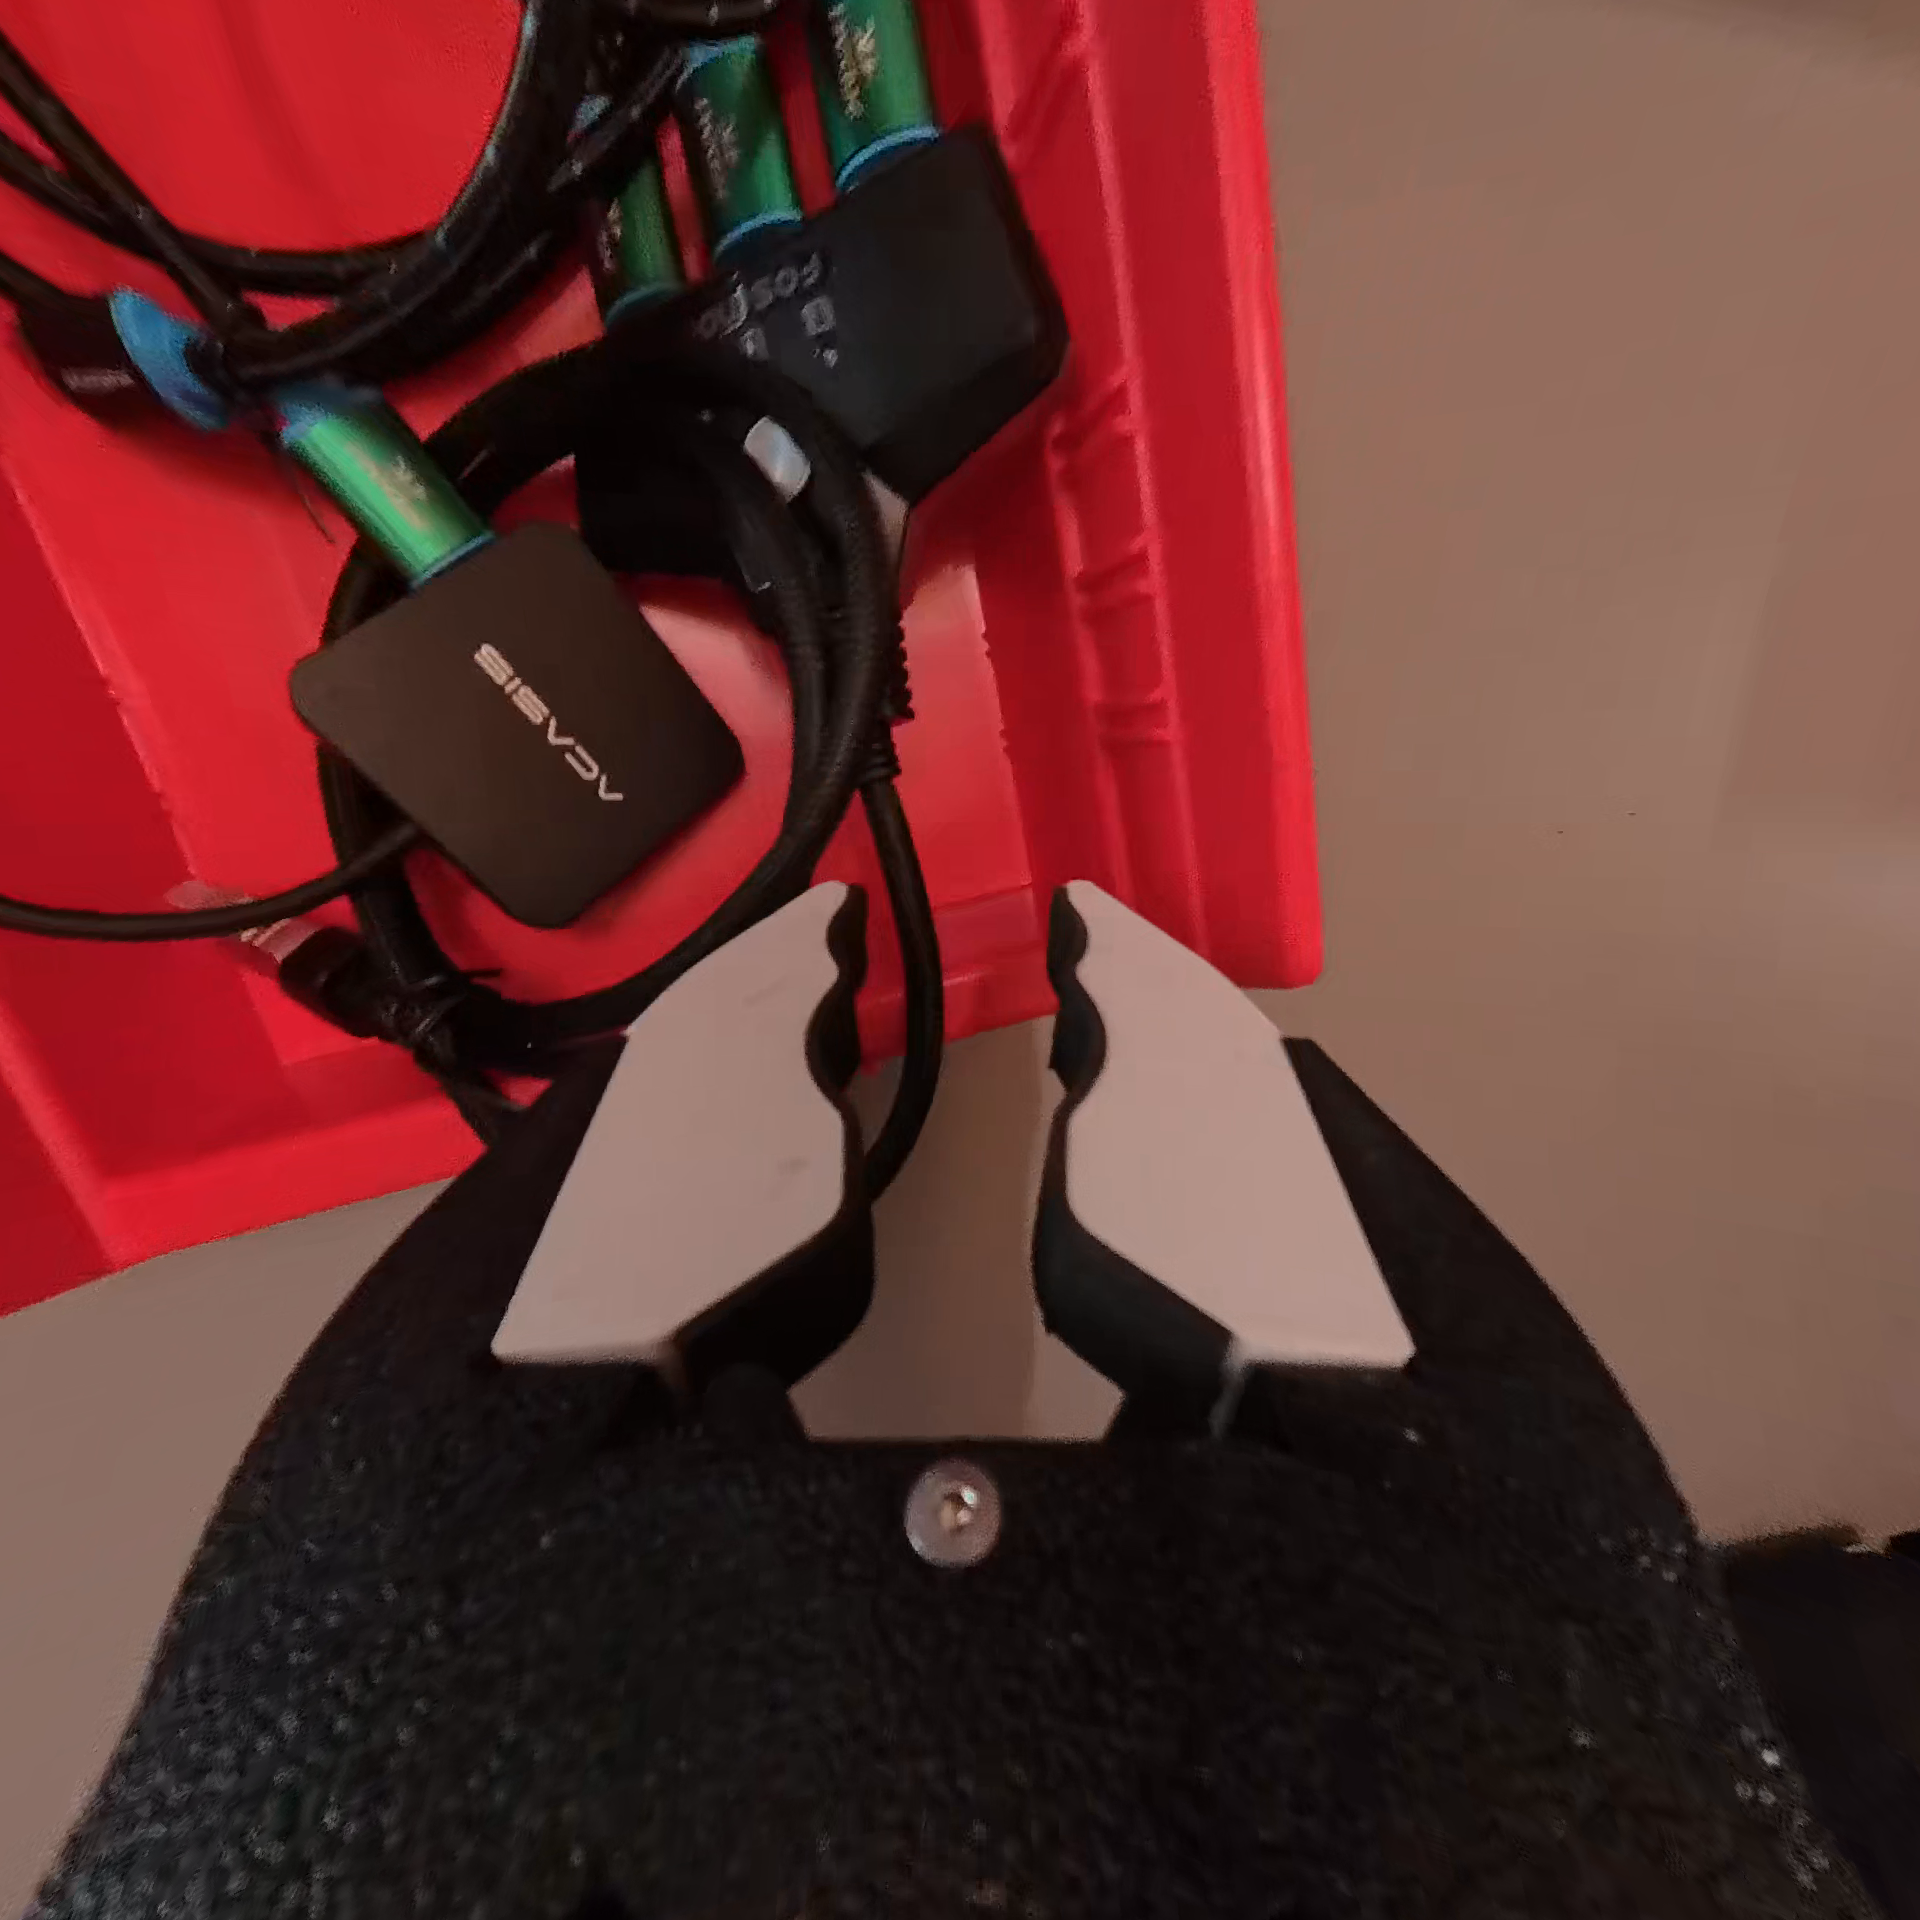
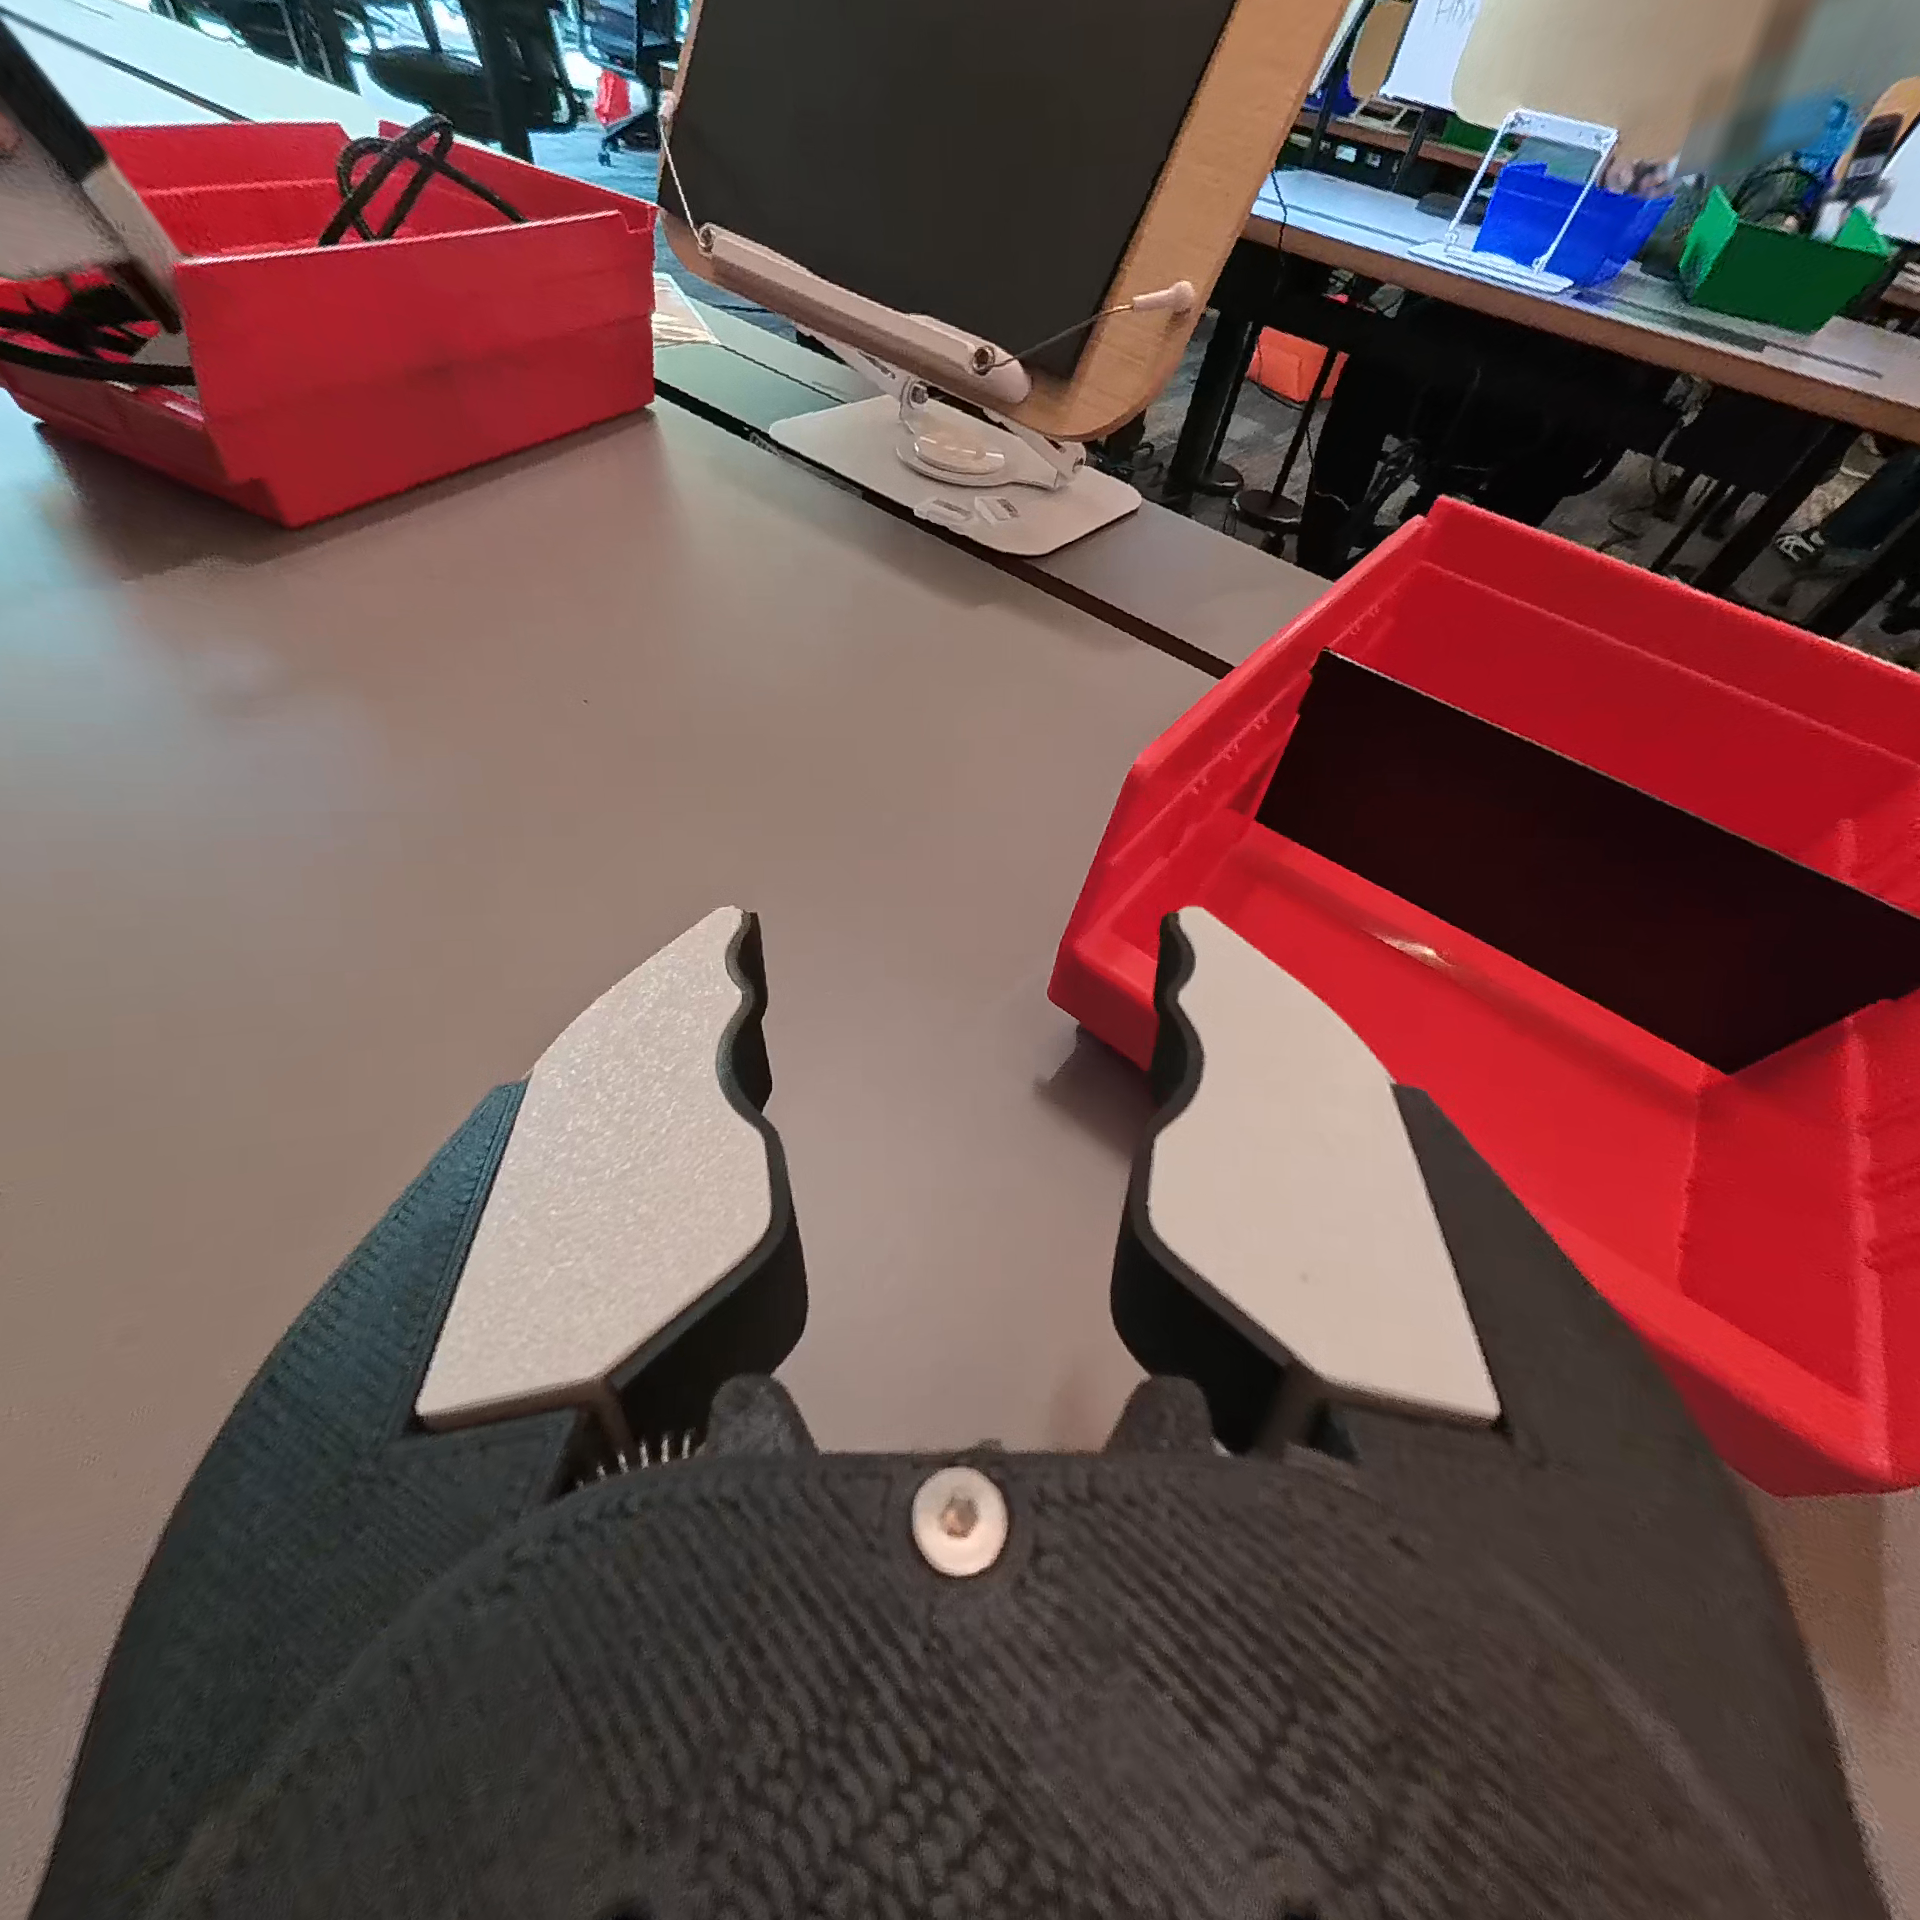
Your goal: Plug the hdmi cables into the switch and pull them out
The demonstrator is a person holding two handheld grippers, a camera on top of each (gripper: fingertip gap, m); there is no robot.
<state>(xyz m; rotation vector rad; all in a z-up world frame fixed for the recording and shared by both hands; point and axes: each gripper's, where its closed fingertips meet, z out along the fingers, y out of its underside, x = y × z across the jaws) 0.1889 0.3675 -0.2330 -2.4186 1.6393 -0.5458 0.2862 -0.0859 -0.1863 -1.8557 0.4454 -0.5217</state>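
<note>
In the left wrist view a red bin (image 1: 1174, 520) holds a black HDMI switch (image 1: 914, 301) with three green-shelled HDMI plugs (image 1: 758, 166) seated in its far side. A smaller black box (image 1: 520, 717) lies nearer, with one green plug (image 1: 384, 488) in it. Black cables coil around both. My left gripper (image 1: 956, 904) is open at the bin's near edge; a black cable (image 1: 914, 987) runs through the gap beside the left finger, not clamped. My right gripper (image 2: 964, 925) is open and empty above the bare table. The cable bin (image 2: 416, 343) also shows far left in the right wrist view.
A second red bin (image 2: 1558, 1195) with a black divider (image 2: 1558, 831) stands just right of my right gripper. A dark panel on a white stand (image 2: 935, 156) stands at the table's back. The grey table (image 2: 520, 779) lies between the bins. Other tables with blue and green bins stand behind.
</note>
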